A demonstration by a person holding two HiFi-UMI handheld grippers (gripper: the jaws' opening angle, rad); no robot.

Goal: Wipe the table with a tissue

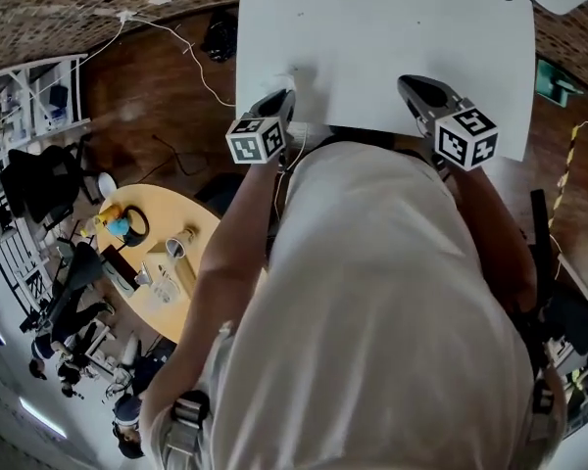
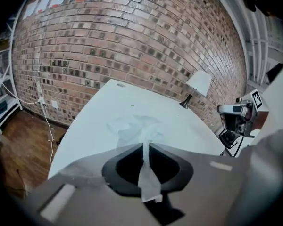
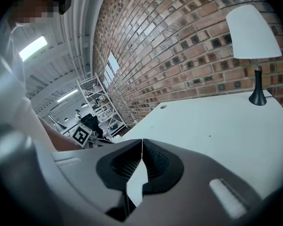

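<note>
White table [image 1: 372, 27], lamp [image 3: 253, 34] at far corner

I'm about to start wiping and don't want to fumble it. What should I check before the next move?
1. Tissue clamped in left gripper: ok, jaws closed on it.
2. Tissue touching table: cannot tell.
3. Right gripper empty: ok, shut on nothing.
4. Right gripper apart from tissue: ok, off to its side in the head view.
5. Lamp away from tissue: ok, at the far corner.
</note>
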